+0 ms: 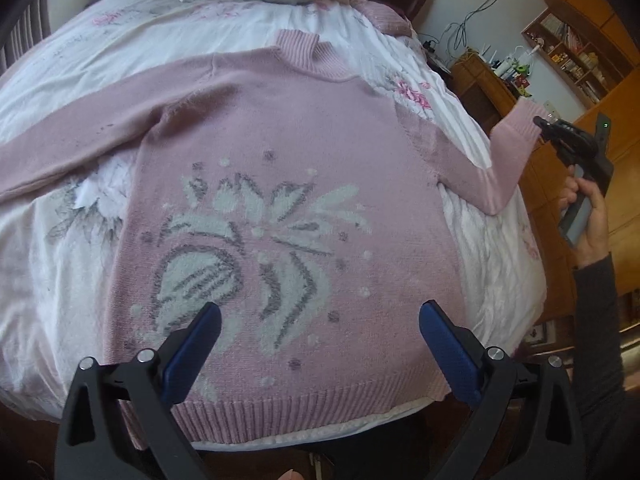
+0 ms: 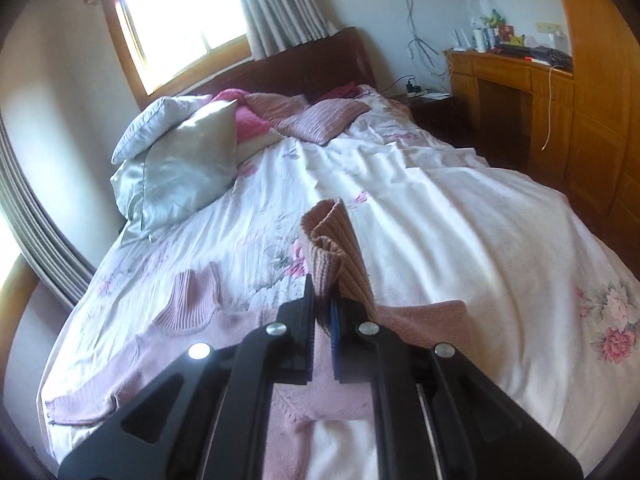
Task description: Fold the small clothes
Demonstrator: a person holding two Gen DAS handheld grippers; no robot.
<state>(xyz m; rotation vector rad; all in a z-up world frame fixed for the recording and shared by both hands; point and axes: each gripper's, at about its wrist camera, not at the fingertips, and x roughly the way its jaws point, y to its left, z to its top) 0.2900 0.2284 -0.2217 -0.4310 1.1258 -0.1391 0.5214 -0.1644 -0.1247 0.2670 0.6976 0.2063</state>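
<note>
A pink sweater [image 1: 280, 184] lies flat on the bed [image 1: 472, 224], its ribbed cuff [image 2: 326, 252] pinched in the right gripper [image 2: 324, 312] (lifted off the covers), while the left gripper [image 1: 320, 320] hangs spread wide above the hem.

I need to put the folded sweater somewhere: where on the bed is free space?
Free: the white bedspread between the held sleeve cuff and the wooden desk. Crowded: the pillows at the headboard, and the pink sweater near the foot.
</note>
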